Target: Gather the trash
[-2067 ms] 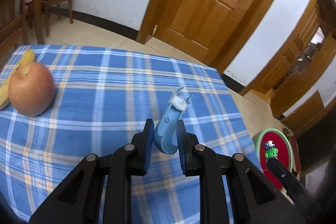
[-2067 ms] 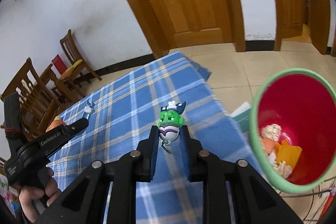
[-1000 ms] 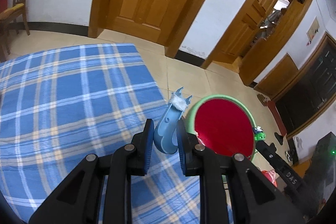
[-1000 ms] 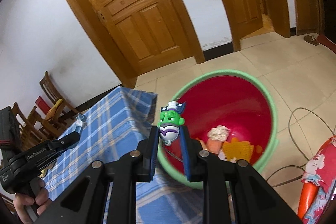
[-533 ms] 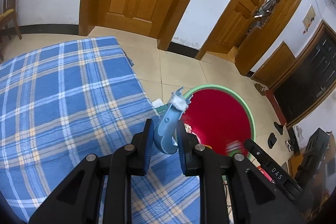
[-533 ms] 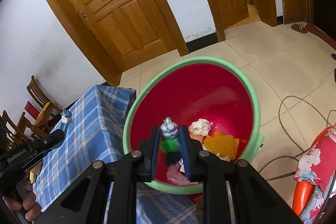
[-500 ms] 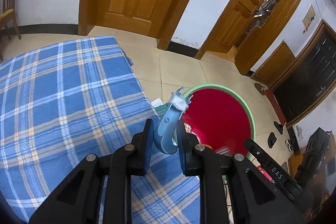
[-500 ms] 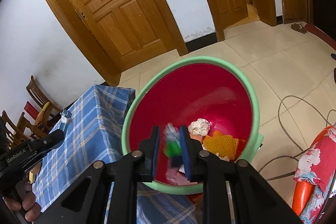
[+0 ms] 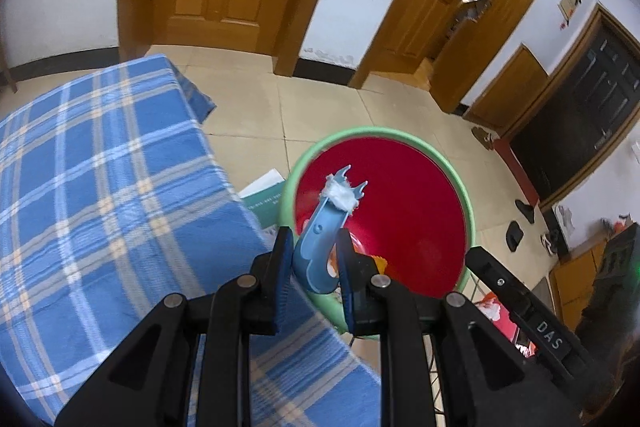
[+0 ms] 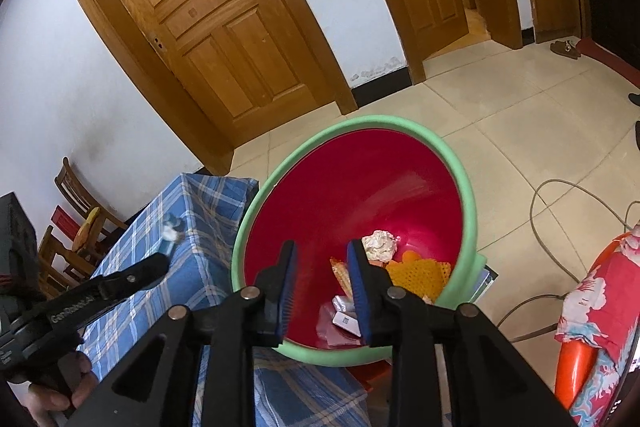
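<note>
My left gripper [image 9: 314,263] is shut on a curved blue plastic piece [image 9: 320,239] with a white tuft at its tip. It holds the piece over the near rim of the red bin with a green rim [image 9: 466,203]. My right gripper [image 10: 322,281] is open and empty above the same bin [image 10: 464,183]. Crumpled paper [image 10: 379,245], an orange net [image 10: 418,273] and wrappers lie in the bin's bottom. The left gripper and its blue piece [image 10: 170,241] also show at the left of the right wrist view.
The bin stands on the tiled floor against the edge of the table with the blue plaid cloth [image 9: 100,187]. A cable [image 10: 560,203] runs over the floor at the right. Wooden doors [image 10: 208,23] line the back wall. Chairs [image 10: 80,211] stand at far left.
The green toy has dropped out of my right gripper into the bin, and that gripper has opened. My left gripper has moved with the blue piece from over the table to the bin's rim.
</note>
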A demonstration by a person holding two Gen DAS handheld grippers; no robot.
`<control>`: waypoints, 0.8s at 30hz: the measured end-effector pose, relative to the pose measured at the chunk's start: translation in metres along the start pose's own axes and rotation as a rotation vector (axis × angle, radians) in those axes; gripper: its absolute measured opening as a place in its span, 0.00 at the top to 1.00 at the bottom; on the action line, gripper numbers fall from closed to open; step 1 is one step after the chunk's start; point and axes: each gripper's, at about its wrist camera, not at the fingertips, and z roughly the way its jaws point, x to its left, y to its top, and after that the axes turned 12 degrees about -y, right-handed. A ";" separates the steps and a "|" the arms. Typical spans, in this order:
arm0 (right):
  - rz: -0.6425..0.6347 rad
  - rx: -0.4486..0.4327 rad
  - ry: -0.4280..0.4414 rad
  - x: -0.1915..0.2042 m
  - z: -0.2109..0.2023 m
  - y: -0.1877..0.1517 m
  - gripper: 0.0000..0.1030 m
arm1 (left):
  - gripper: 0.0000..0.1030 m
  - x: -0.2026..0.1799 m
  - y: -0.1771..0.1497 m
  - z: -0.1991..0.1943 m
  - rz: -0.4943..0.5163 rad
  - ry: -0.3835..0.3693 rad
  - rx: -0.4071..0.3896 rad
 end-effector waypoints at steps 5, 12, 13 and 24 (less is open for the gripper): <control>0.014 -0.004 -0.015 -0.009 -0.001 0.000 0.70 | 0.80 -0.010 -0.001 0.024 0.037 -0.011 0.053; 0.028 0.004 -0.030 -0.019 0.000 -0.001 0.67 | 0.69 -0.019 -0.005 0.036 0.066 0.005 0.076; 0.029 0.003 -0.031 -0.019 -0.001 -0.001 0.67 | 0.69 -0.019 -0.005 0.035 0.068 0.010 0.075; -0.007 -0.012 -0.004 -0.004 -0.018 -0.010 0.50 | 0.47 -0.005 -0.015 -0.008 0.052 0.102 -0.001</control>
